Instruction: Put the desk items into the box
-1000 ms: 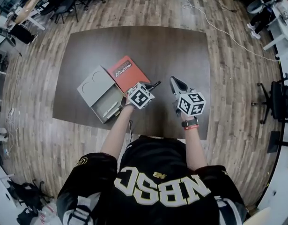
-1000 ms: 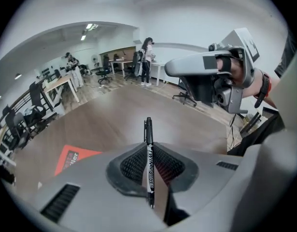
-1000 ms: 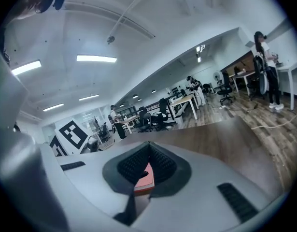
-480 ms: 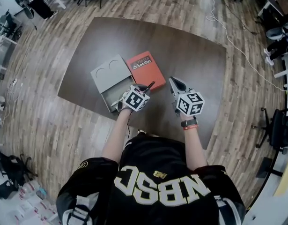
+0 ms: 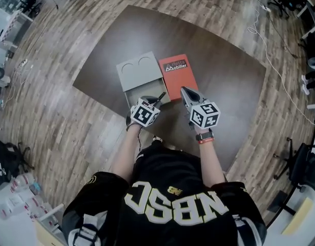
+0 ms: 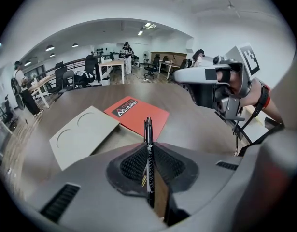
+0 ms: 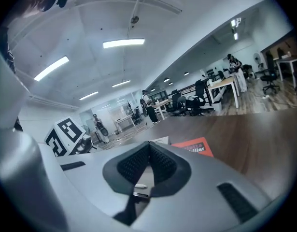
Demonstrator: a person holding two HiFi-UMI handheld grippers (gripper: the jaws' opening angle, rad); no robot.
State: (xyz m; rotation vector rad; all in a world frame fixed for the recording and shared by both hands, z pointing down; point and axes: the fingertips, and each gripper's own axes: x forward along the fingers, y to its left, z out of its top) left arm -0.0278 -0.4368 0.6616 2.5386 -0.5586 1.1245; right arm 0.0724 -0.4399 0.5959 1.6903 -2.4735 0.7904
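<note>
A black pen (image 6: 148, 129) is being gripped between the nearly closed jaws of the left gripper (image 6: 148, 151). Its tip is being pointed forward past the pads, probably so that it can be lowered end-first into the box. The right gripper (image 7: 149, 146) is being held with its jaws together and nothing between them, just beside the left one, and seems to be free for a later item.

Just ahead of the left gripper, the grey box (image 5: 138, 94) is lying open on the table (image 5: 224, 81). Its lid (image 5: 139, 69), marked with two circles, is being laid back flat on the far side, so the tray is being left reachable from above. A red booklet (image 5: 177, 75) is lying right beside the box, in front of the right gripper.

The box is sitting near the table's front edge, close to the person. Wide bare tabletop is being left to the right and beyond, so room for both hands is being judged ample. Only the tray wall seems likely to catch the pen.
</note>
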